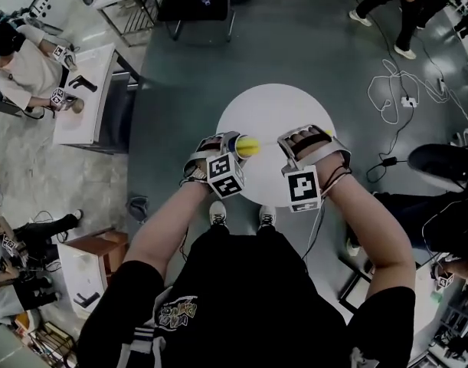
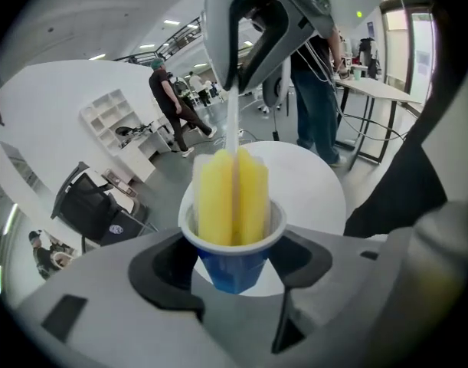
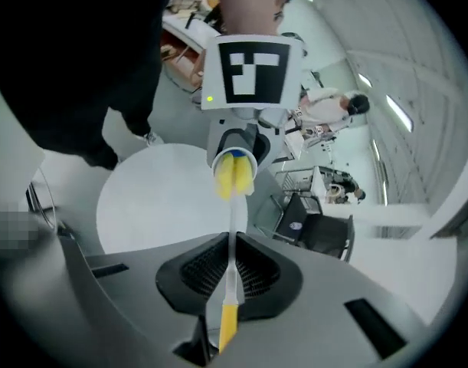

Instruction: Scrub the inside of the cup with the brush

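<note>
left gripper (image 1: 232, 147): jaws spread wide, pads pressed on both sides of the blue cup (image 2: 234, 263) w/ white rim, so it's gripped. Cup is up in the air over the near edge of the round white table (image 1: 276, 102), not resting on it, mouth turned sideways toward the right gripper (image 1: 306, 140).

right gripper: jaws almost together, pinching the thin white handle of the brush (image 3: 234, 236). Handle's yellow tail end sticks out behind the pads.

Brush's yellow foam head is in the cup mouth, approx half of it poking past the rim. Handle runs straight from cup to right gripper.

Both grippers hang over the table's near edge, left one at near-left, right one at near-right, w/ cup + brush btwn them.
</note>
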Demonstrator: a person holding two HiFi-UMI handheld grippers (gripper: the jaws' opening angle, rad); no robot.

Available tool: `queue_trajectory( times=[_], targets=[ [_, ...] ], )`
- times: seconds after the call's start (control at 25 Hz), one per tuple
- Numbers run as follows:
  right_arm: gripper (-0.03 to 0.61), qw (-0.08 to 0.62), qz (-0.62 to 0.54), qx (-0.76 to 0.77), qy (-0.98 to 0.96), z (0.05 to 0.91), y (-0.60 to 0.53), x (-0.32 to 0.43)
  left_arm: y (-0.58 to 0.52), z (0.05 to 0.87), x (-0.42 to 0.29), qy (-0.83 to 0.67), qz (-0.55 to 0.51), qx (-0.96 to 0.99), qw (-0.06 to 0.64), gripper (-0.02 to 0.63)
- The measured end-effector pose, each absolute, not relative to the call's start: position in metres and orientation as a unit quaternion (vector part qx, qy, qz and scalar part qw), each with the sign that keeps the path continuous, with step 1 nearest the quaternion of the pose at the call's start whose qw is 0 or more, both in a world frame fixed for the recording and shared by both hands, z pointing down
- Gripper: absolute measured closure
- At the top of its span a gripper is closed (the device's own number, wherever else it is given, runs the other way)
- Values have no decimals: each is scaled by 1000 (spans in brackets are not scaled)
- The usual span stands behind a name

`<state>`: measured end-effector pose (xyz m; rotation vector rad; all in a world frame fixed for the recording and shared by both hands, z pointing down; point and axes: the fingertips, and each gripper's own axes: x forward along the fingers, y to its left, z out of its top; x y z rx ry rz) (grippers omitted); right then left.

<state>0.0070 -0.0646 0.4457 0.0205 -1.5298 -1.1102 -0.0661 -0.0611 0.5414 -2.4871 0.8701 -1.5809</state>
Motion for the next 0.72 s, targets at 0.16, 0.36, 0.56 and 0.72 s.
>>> queue_trajectory(
  times=[0.16,0.36,0.56,0.72],
  targets=[
    [537,508,-515,21,-690,432,-49,-30,-55,532,-62,225,-521,-823,10,331],
    [537,558,-619,-58,-549,432,-52,-6,-43,527,-60,130,-513,-845,-80,333],
    [535,502,-659,-89,-552,423,-31,-17,-4,508,-52,-57,-478,-855,-194,331],
    [535,476,-671,-83,-562,412,-24,-22,12,493,-53,-128,-451,-848,-249,331]
  ],
)
